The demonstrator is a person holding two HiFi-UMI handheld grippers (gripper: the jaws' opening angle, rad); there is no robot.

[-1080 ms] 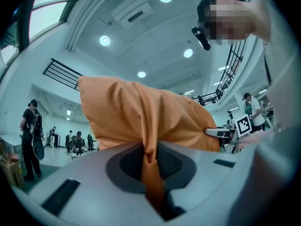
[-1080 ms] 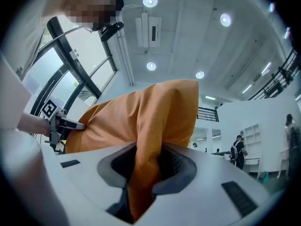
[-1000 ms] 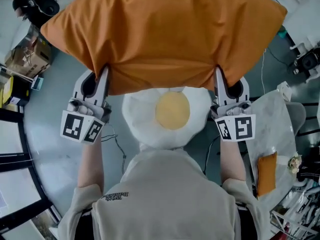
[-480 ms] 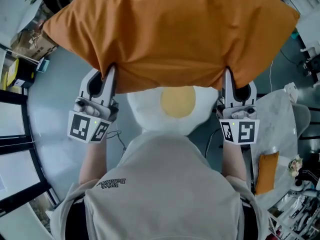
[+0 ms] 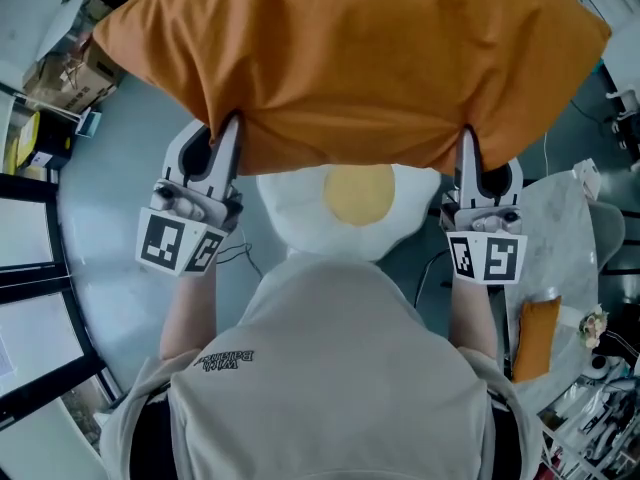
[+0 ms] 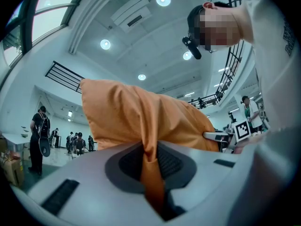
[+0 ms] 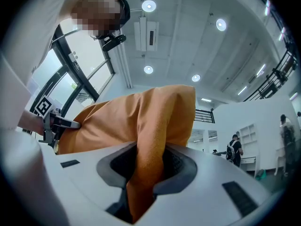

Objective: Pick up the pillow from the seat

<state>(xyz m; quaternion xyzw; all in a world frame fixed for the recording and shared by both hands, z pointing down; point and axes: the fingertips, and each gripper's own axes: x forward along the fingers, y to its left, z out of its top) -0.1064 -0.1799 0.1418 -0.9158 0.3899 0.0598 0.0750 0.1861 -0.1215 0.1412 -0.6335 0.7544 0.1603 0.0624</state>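
A big orange pillow (image 5: 350,58) hangs in the air in front of the person, filling the top of the head view. My left gripper (image 5: 232,126) is shut on its near left edge, and my right gripper (image 5: 466,138) is shut on its near right edge. In the left gripper view a fold of the pillow (image 6: 136,121) is pinched thin between the pads (image 6: 171,161). In the right gripper view a thicker fold of the pillow (image 7: 141,117) fills the jaws. Below the pillow a fried-egg cushion (image 5: 350,213) lies on the seat.
A pale round table (image 5: 560,238) stands at the right with an orange item (image 5: 533,338) on it. Cardboard boxes (image 5: 75,73) sit at the upper left, and cables (image 5: 235,258) run across the grey floor. People (image 6: 40,135) stand far off in the hall.
Both grippers and the pillow have shifted a little across the view together. The pillow's near edge now hides the top of the egg cushion's yolk. Both grips are unchanged.
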